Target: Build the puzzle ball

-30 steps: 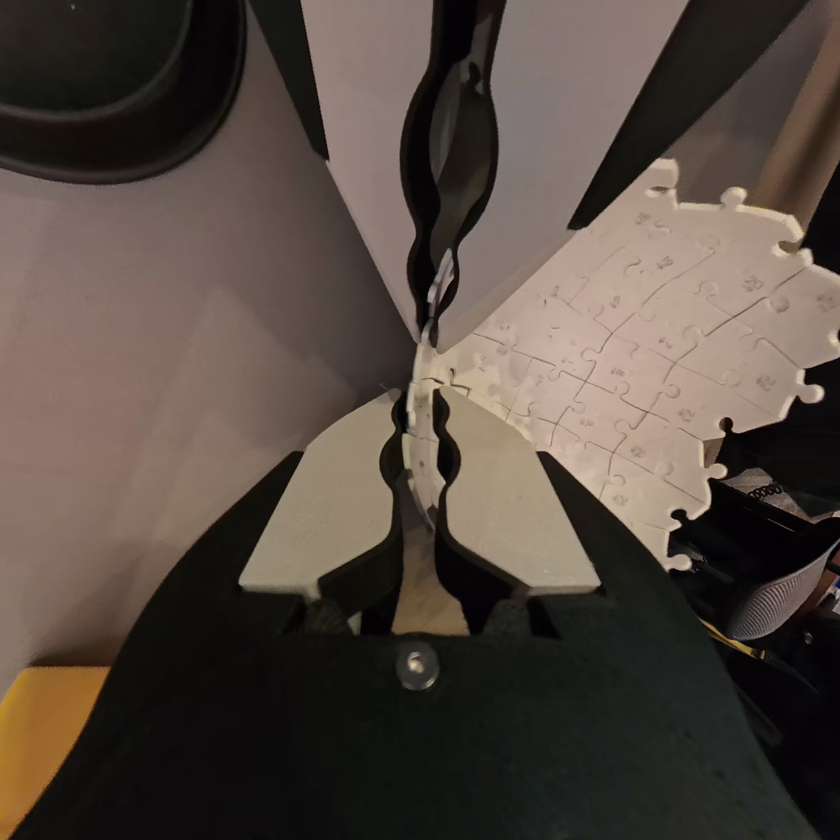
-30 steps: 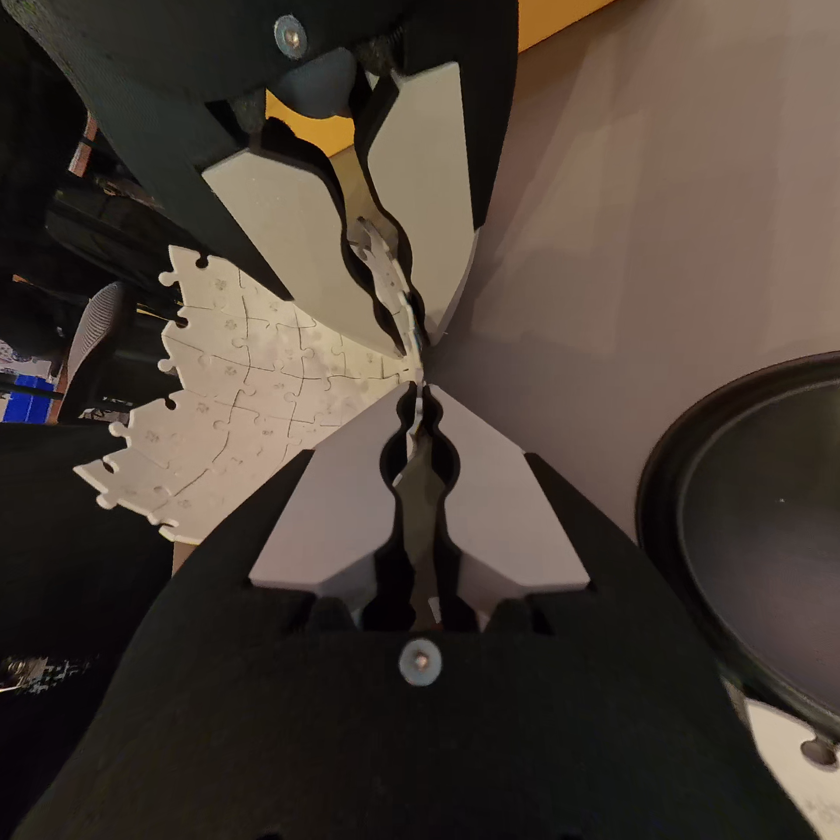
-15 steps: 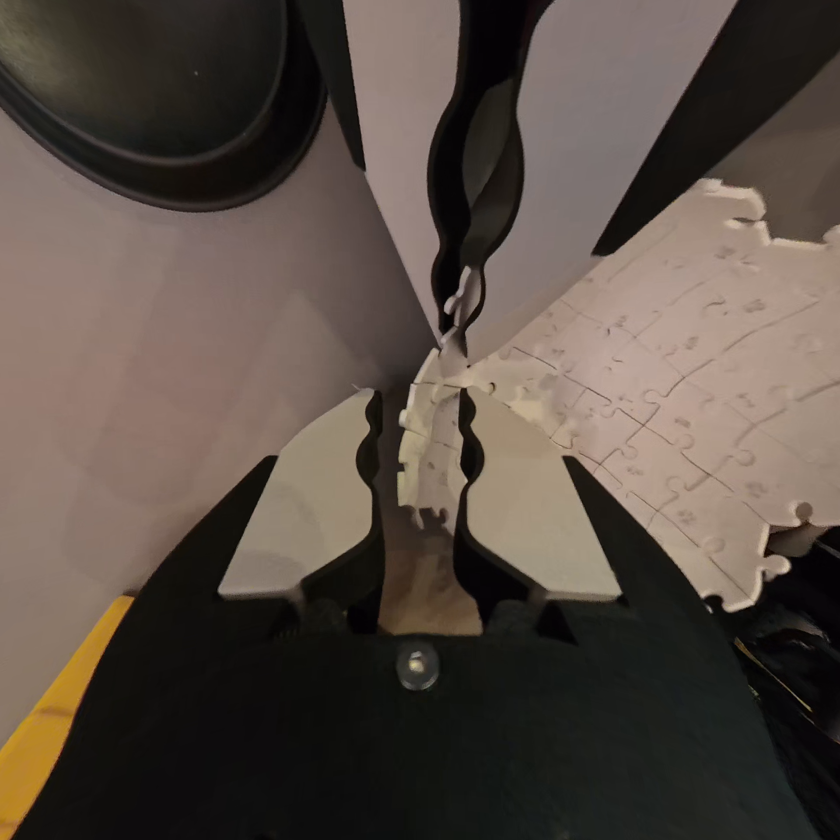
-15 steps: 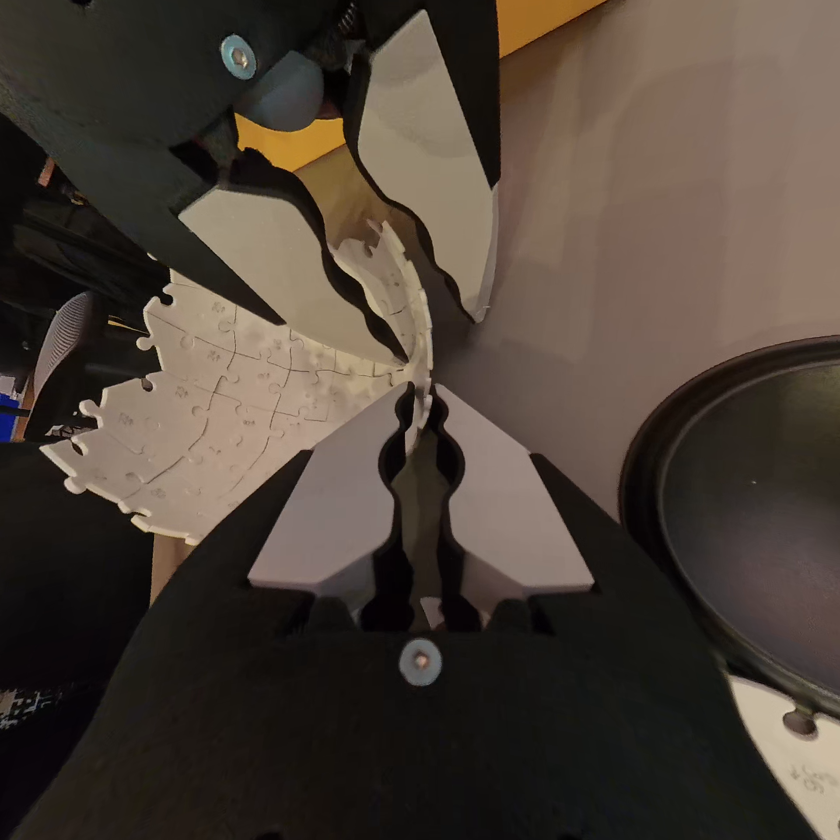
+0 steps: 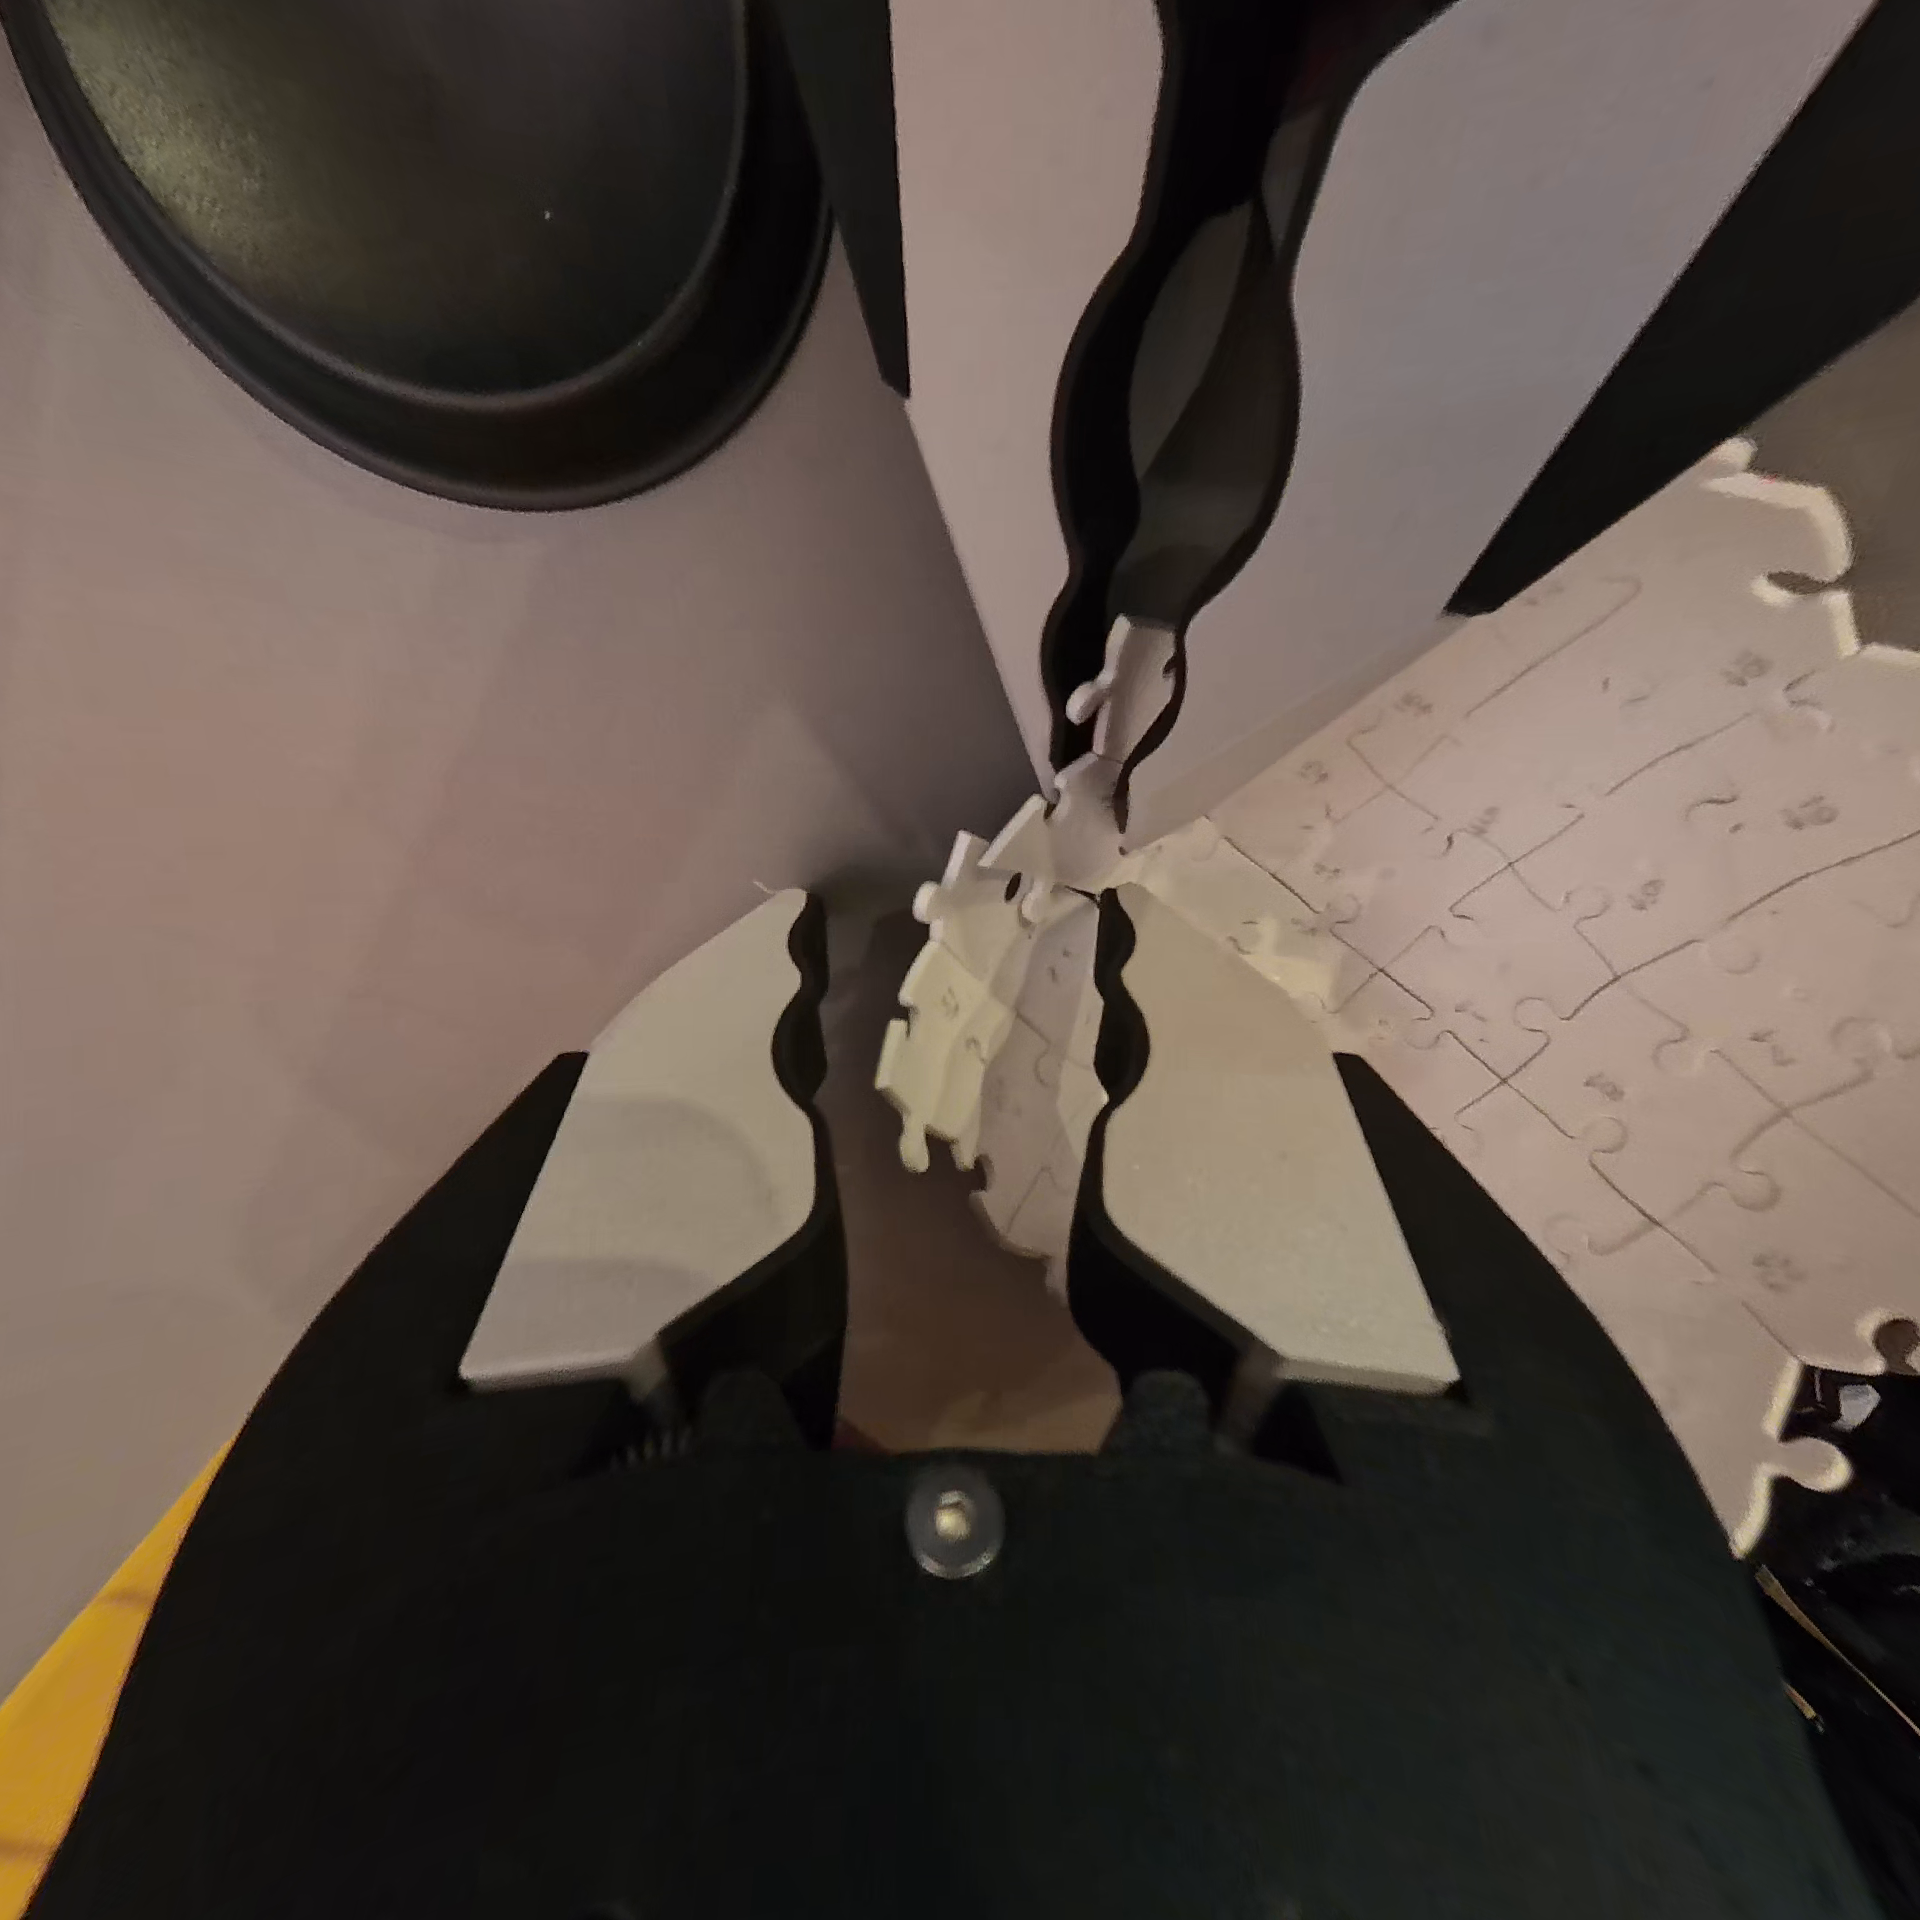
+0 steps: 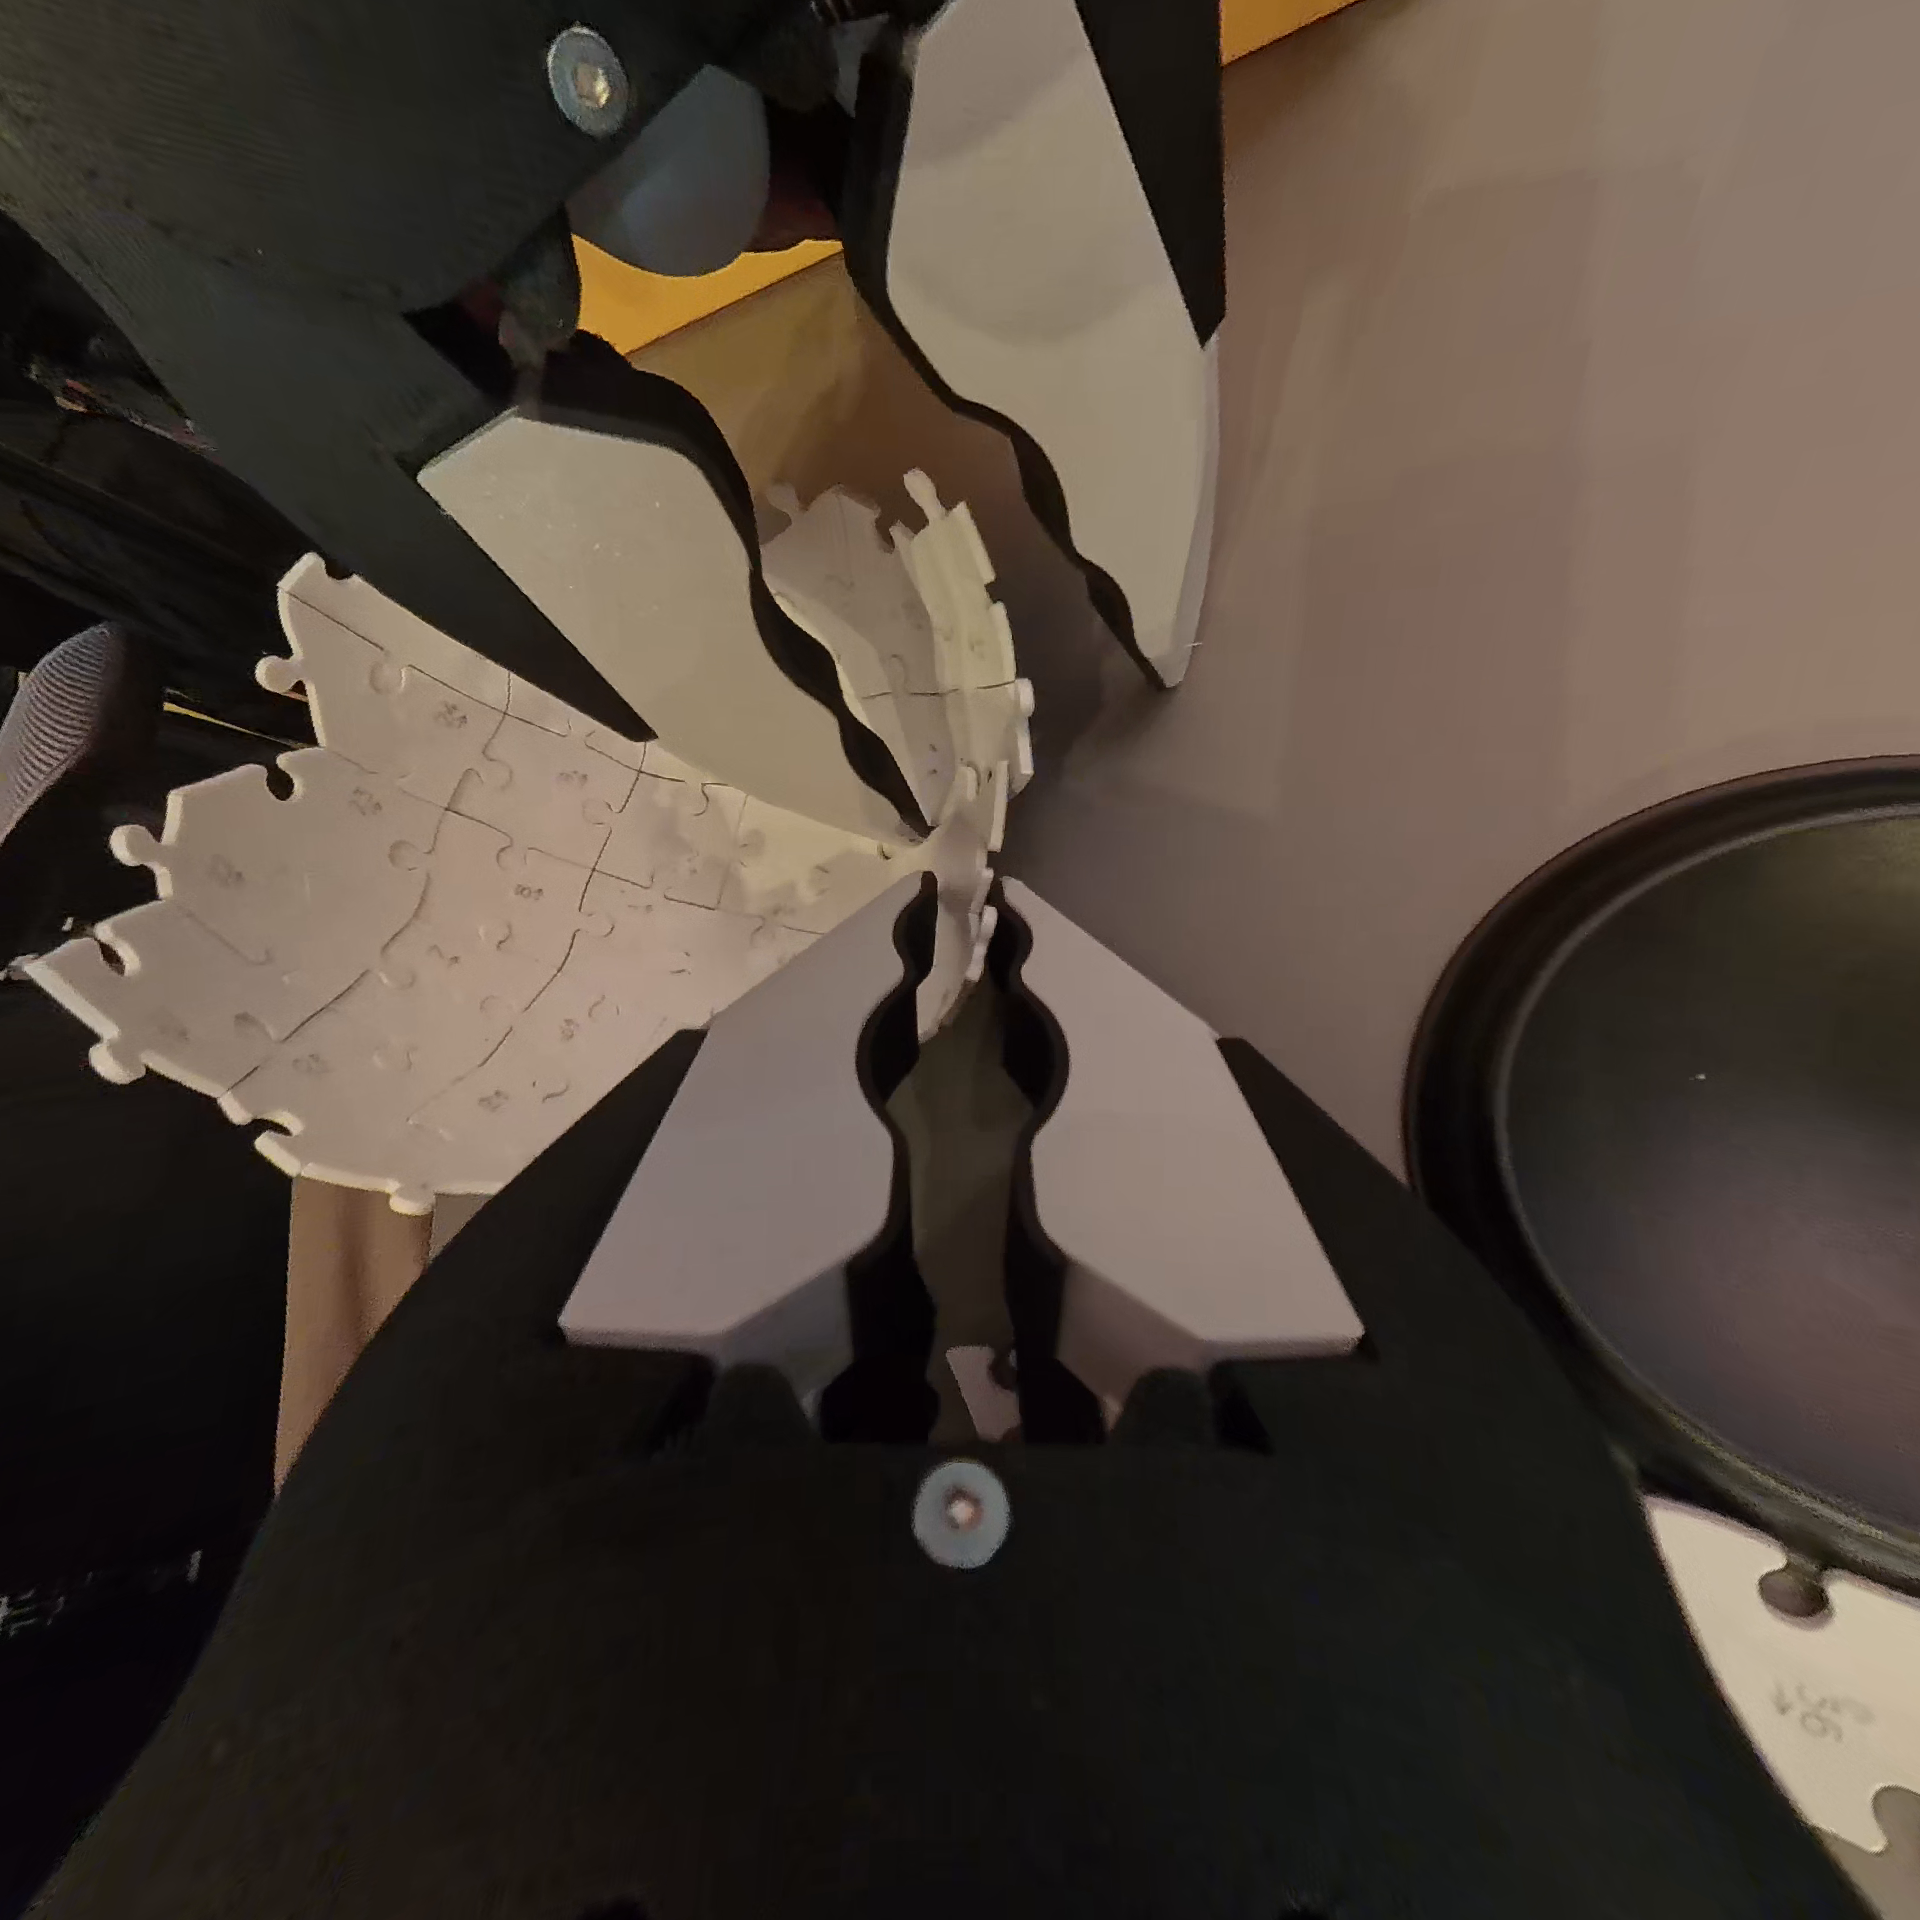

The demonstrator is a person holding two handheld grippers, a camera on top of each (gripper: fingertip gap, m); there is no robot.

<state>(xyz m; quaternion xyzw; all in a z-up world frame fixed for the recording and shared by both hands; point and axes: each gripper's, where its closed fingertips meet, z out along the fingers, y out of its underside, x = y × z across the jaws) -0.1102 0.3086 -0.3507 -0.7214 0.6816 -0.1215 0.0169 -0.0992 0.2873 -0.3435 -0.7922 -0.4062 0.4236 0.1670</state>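
The partly built puzzle ball (image 5: 1558,935) is a curved white shell of joined, numbered pieces, held above the grey table. It also shows in the right wrist view (image 6: 416,914). My right gripper (image 6: 961,883) is shut on the shell's rim, and it shows at the top of the left wrist view (image 5: 1091,805). My left gripper (image 5: 956,904) is open, with its jaws spread either side of the rim's curled edge (image 5: 956,1029), which lies close to the right finger. It enters the right wrist view from above (image 6: 1039,758).
A black round bowl (image 5: 416,208) sits on the table beside the grippers, also seen at the right in the right wrist view (image 6: 1714,1143). A loose white puzzle section (image 6: 1818,1714) lies next to it. A yellow edge (image 6: 675,301) borders the table. Less than 4 cm separates the two grippers' tips. The black round bowl (image 5: 416,208) is about 9 centimetres from my left fingertips.
My left gripper has opened and let go of the shell's rim. My right gripper has kept its grip. The shell has swung a little and the bowl has come further into view.
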